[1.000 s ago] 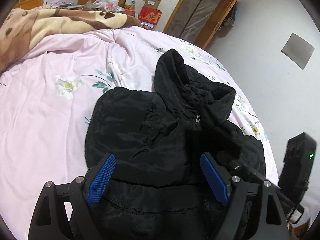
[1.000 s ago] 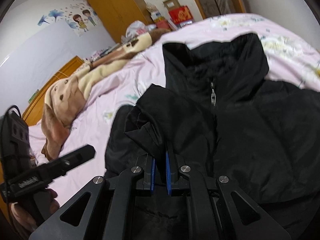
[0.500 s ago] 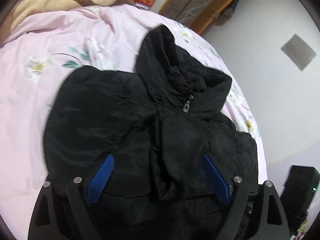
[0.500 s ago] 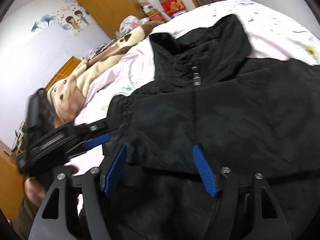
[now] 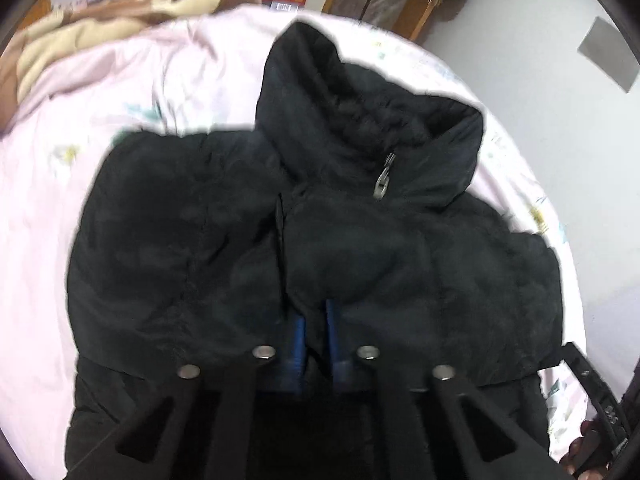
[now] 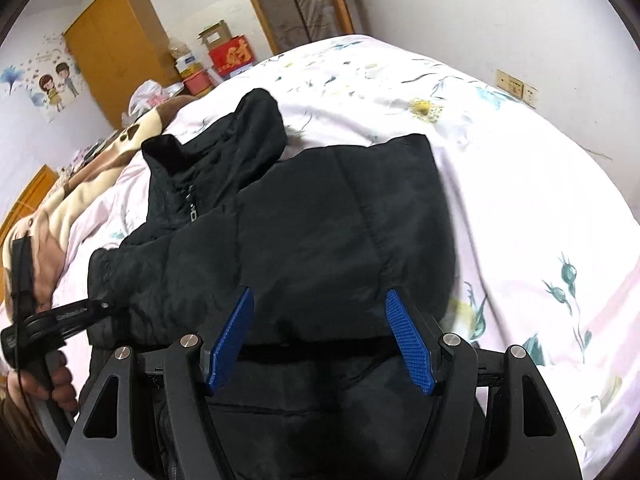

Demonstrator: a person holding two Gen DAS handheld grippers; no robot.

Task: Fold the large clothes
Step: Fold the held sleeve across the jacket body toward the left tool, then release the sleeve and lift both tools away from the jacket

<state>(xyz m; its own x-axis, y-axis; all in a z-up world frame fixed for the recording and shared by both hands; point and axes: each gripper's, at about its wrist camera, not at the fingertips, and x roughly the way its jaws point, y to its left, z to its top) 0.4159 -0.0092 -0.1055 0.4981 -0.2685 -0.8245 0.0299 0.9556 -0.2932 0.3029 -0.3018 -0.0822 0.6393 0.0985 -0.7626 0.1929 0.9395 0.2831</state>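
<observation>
On the pink bed (image 6: 520, 184), one black jacket (image 5: 192, 240): left gripper (image 5: 315, 320) seemingly pinching it, right gripper (image 6: 320, 320) spread.

Ahead of the right gripper, a bed with a pink floral sheet (image 6: 500, 184) fills the room, a brown and cream blanket (image 6: 76, 196) bunched to its left. Beyond stand an orange-brown wardrobe (image 6: 116, 48), stacked boxes (image 6: 224, 50), a wooden-framed door (image 6: 296, 0) and pale walls bearing a cartoon sticker (image 6: 56, 88) and sockets (image 6: 516, 86).
</observation>
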